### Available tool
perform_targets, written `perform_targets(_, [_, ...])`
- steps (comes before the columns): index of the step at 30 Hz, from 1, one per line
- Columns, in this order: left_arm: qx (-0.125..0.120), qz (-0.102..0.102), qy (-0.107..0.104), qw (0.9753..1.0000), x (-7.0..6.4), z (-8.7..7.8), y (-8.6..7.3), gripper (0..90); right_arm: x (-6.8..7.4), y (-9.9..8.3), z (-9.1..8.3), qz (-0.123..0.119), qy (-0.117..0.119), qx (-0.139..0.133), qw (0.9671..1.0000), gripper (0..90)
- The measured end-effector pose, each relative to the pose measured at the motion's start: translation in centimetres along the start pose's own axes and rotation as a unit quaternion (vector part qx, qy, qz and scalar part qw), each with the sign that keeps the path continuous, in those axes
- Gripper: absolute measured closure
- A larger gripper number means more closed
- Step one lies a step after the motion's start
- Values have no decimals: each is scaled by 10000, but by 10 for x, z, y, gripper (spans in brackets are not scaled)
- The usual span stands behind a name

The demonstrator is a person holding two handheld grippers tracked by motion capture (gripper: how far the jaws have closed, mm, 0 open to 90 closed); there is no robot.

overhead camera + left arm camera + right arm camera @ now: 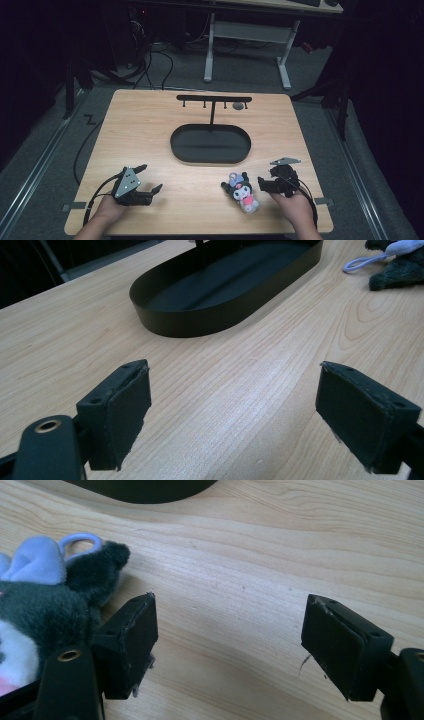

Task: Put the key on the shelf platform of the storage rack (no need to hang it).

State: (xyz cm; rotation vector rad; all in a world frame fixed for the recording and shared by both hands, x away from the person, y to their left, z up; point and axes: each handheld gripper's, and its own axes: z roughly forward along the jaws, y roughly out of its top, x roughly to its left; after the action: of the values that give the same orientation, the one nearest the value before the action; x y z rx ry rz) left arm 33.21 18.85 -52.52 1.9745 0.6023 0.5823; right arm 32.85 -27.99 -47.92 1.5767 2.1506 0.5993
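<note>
A small plush toy, dark grey with a lilac bow, a lilac loop and a pink body, lies on the wooden table near the front right. My right gripper is just to its right, open and holding nothing. In the right gripper view the plush toy lies beside the left jaw, outside the open right gripper. My left gripper rests open at the front left, far from the toy. The left gripper has only bare wood between its jaws, and the plush toy shows at the top right.
A black oval tray sits mid-table with a T-shaped hook rack rising from its back. The tray's wall lies ahead of the left gripper, and the tray's edge shows ahead of the right gripper. A white desk frame stands beyond the table.
</note>
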Motion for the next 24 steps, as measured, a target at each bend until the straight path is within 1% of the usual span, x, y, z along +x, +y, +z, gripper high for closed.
perform_targets(4, [-62, -16, 11, 10000, 0, -1, -1, 154, 2, 3, 2, -13, 66, 64, 10000, 228])
perform_targets(6, [-74, -28, 13, 10000, 0, -1, -1, 154, 3, 4, 2, -28, 58, 91, 9999, 228])
perform_targets(7, [-78, -31, 26, 10000, 0, -1, -1, 154, 3, 5, 1, -81, 14, 137, 9999, 228])
perform_targets(9, [-97, -20, 36, 9999, 0, -2, -1, 154, 3, 6, 0, -100, -19, 166, 9998, 228])
perform_targets(13, [-145, -51, 33, 9999, 1, -3, -2, 154, 2, 6, -1, -113, -20, 227, 9997, 238])
perform_targets(15, [-124, -67, 61, 9999, 1, -3, -1, 154, 0, 6, -2, -108, 18, 355, 9993, 249])
perform_targets(18, [-138, -21, 83, 9999, 0, -2, -1, 154, -2, 7, -5, -68, 8, 381, 9992, 257])
perform_targets(21, [-150, -32, 75, 9999, 0, -2, -1, 154, -5, 7, -7, -26, 68, 574, 9983, 260])
perform_targets(22, [-150, -32, 75, 9999, 0, -2, -1, 154, -5, 7, -7, -26, 68, 574, 9983, 260])
perform_targets(24, [-120, -35, 80, 9999, 0, -2, -1, 154, -7, 7, -9, 45, 128, 689, 9975, 264])
